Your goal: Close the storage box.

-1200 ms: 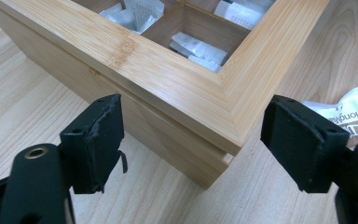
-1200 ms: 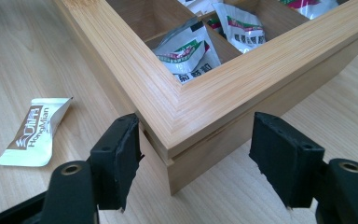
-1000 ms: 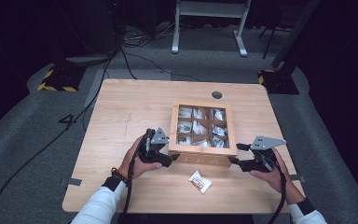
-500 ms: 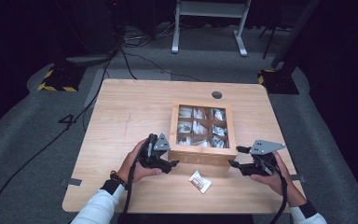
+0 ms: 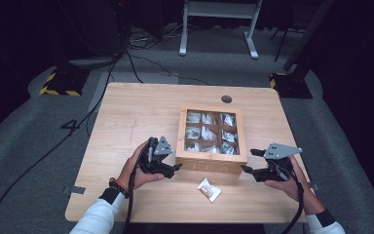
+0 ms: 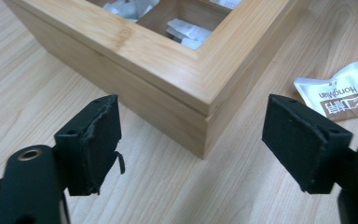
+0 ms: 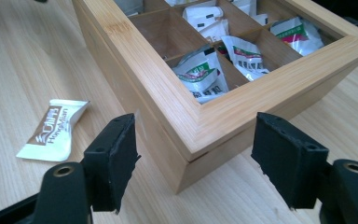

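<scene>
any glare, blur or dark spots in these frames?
High view: table evenly lit, the surrounding floor nearly black, the whole frame soft. Left gripper view: box corner sharp, sachet print readable, no glare. Right gripper view: slight sheen on the sachets inside the box, jaws sharp, far table edge softer.

Behind your table: cables on grey floor, white stand, hazard-striped base.

Smooth matt bamboo-like wooden box, pale wood-grain table, glossy paper sachet.
</scene>
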### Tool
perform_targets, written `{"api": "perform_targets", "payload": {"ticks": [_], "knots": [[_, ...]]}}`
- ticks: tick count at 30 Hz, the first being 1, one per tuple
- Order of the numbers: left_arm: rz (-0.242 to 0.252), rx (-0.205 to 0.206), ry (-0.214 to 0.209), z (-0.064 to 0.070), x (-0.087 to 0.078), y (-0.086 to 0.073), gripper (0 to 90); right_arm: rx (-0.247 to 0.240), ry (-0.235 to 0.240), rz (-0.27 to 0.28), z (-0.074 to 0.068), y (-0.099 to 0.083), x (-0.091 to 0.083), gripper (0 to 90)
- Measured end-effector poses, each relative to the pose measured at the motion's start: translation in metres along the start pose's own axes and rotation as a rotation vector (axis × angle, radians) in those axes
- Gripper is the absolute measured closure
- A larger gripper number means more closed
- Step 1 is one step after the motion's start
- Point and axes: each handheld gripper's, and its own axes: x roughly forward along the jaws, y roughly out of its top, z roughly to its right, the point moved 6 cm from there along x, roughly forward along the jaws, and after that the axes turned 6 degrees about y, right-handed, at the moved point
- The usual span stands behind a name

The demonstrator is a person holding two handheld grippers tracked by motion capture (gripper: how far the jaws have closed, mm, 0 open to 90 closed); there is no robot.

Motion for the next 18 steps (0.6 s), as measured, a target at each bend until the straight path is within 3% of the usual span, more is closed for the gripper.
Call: {"api": "perform_targets", "payload": {"ticks": [4,14,18], "knots": [[-0.002,-0.008,0.024,-0.006,-0.007,-0.006,18.3,-0.014,-0.018,-0.019,0.002,-0.003,-0.004,28.5],[-0.043,0.020,0.105,-0.015,-0.022,-0.026,16.5,0.033,-0.048,-0.001,0.010,-0.012,-0.018,25.8],[-0.050,0.010,0.118,-0.018,-0.028,-0.037,16.4,0.038,-0.064,0.002,0.014,-0.017,-0.024,25.6]]}}
